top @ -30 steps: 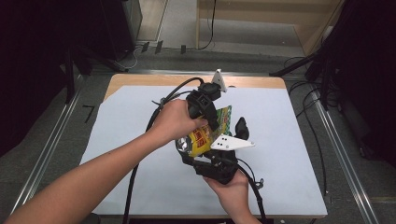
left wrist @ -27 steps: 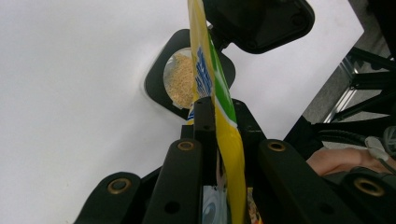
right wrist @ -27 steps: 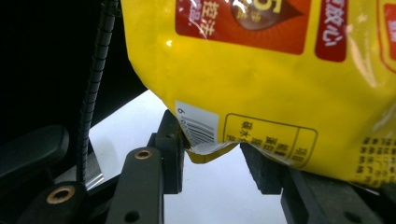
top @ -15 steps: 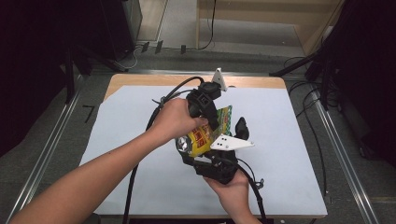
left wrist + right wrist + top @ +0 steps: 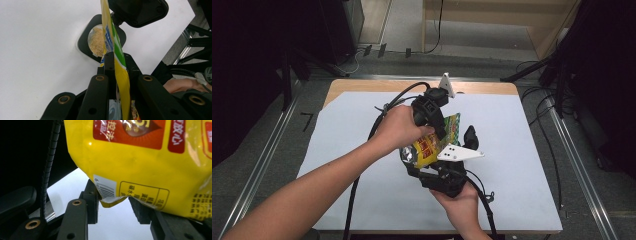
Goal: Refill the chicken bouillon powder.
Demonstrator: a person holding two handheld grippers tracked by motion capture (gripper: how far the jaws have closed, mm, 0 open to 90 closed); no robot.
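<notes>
A yellow snack bag (image 5: pixel 427 147) with red labels and a green top hangs above the white table between both grippers. My left gripper (image 5: pixel 439 129) is shut on the bag's top edge, and the left gripper view shows the flat yellow-green seam (image 5: pixel 120 75) pinched between its jaws (image 5: pixel 117 58). Under that edge sits a small black dish (image 5: pixel 96 42) holding tan crumbs. My right gripper (image 5: pixel 419 167) comes from below, its white three-cornered plate (image 5: pixel 459 153) on top. In the right gripper view the bag's lower corner (image 5: pixel 110 200) sits between its pads (image 5: pixel 92 195), which press on it.
A white sheet (image 5: pixel 522 150) covers the wooden table (image 5: pixel 362 85). Black cables (image 5: pixel 357 195) trail from both grippers toward the table's near edge. Metal rails (image 5: pixel 582 165) run along the floor on both sides, and dark stands and floor cables lie beyond the far edge.
</notes>
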